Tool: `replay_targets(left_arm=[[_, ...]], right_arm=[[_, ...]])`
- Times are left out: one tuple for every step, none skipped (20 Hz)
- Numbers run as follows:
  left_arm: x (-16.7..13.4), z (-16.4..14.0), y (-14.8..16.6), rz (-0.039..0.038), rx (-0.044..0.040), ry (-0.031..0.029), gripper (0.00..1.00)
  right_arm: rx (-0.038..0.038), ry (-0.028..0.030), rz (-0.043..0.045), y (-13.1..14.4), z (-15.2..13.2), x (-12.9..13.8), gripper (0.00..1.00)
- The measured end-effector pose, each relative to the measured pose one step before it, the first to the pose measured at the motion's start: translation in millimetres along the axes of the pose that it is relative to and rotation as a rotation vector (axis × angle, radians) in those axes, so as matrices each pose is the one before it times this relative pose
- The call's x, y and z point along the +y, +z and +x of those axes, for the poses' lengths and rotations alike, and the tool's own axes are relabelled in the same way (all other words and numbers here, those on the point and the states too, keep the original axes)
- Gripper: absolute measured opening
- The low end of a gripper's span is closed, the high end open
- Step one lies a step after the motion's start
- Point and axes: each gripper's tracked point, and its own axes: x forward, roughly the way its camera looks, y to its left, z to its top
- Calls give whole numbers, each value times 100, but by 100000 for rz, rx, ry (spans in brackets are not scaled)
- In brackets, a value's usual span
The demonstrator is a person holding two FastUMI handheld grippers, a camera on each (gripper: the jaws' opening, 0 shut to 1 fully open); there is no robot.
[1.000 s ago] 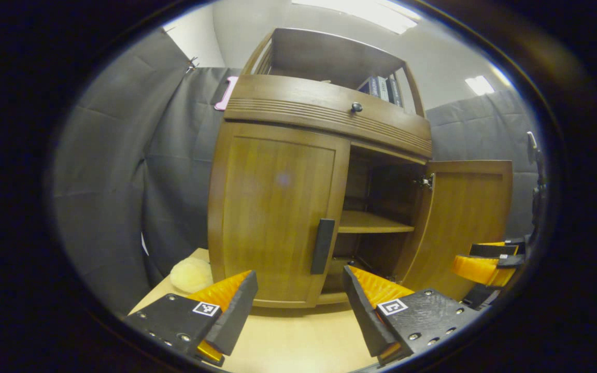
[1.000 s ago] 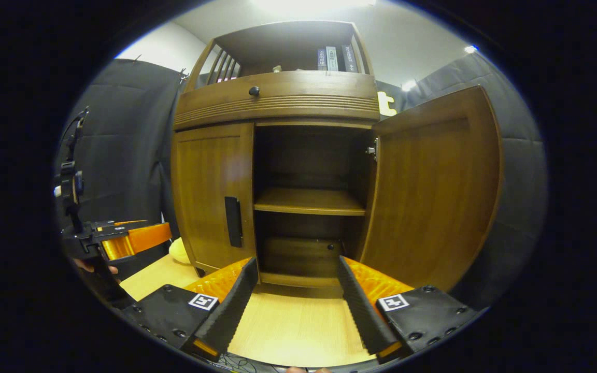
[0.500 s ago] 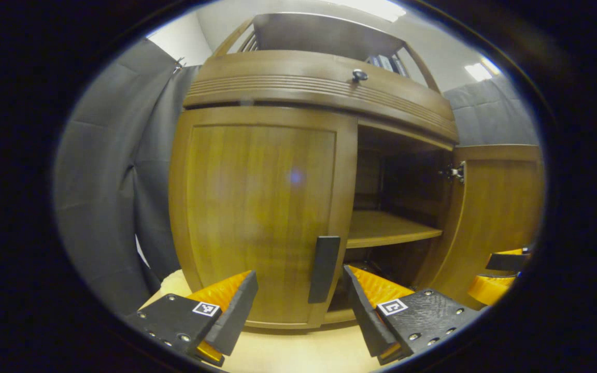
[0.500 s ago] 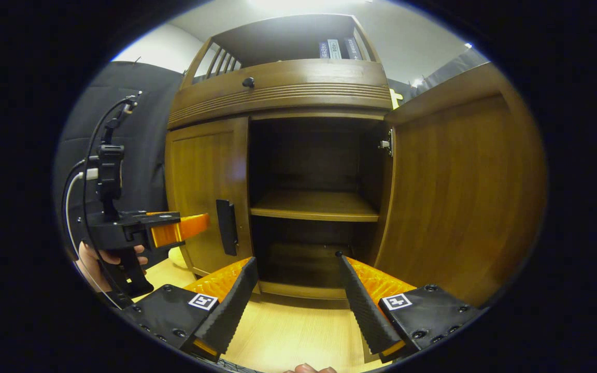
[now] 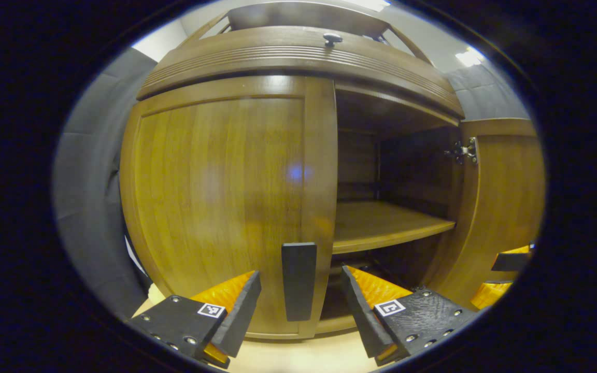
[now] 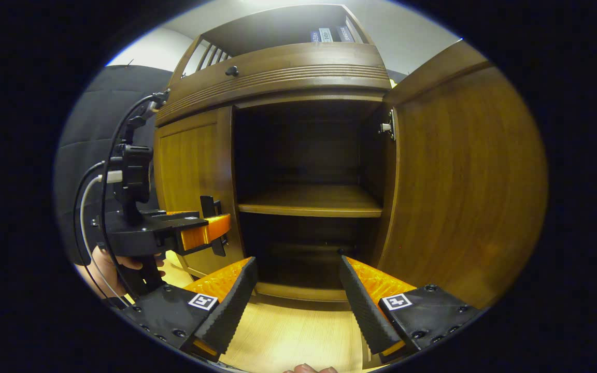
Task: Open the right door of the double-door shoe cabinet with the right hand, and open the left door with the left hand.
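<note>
At left door handle (image 5: 298, 281), left gripper (image 5: 301, 305) spread

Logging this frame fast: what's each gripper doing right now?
Left gripper: open, handle between its fingers, not gripped.
Right gripper: open, holding nothing.

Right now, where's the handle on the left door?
In the left gripper view the handle stands upright on the closed left door's right edge, low down, between the open left claw's fingers, beside the open compartment.
</note>
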Motion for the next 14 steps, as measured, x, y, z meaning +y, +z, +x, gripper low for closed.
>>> replay_targets(left_arm=[[753, 587, 70, -15, -148, 3144, 81], [-219, 576, 70, -1177, 791, -798, 71], [-157, 420, -307, -1423, 737, -29, 61], [-234, 428, -120, -1095, 125, -1169, 51], [415, 293, -334, -166, 202, 3343, 45], [-159, -330, 203, 1800, -1102, 575, 40], [136, -121, -61, 2148, -724, 288, 34], [31, -308, 203, 335, -946, 155, 28], [49, 93, 126, -2619, -889, -169, 25], [-10, 66, -283, -1504, 58, -261, 23], [18, 232, 38, -244, -383, -17, 19], [-94, -227, -198, -495, 793, -107, 16], [156, 42, -81, 533, 40, -1000, 10], [-31, -47, -13, -1067, 76, -923, 10]], right_arm=[[75, 405, -34, -54, -10, 73, 99], [252, 521, -208, 11, 19, 32, 99], [193, 396, -262, -30, 1, -7, 100], [27, 300, -334, 62, 61, -15, 99], [38, 245, -174, -2, 124, 25, 97], [113, 262, 35, 47, -3, -2, 97], [176, 63, 107, -45, -1, 28, 100], [193, 74, 83, -12, 41, 26, 99], [250, 126, 75, -76, 29, 42, 99], [166, 108, 99, 37, 33, 12, 100], [28, 160, 152, 27, -85, -11, 99], [-265, 104, 89, 96, -23, 36, 97], [-183, -151, 177, 9, -16, -34, 97], [-22, 51, 223, -39, -37, 46, 99]])
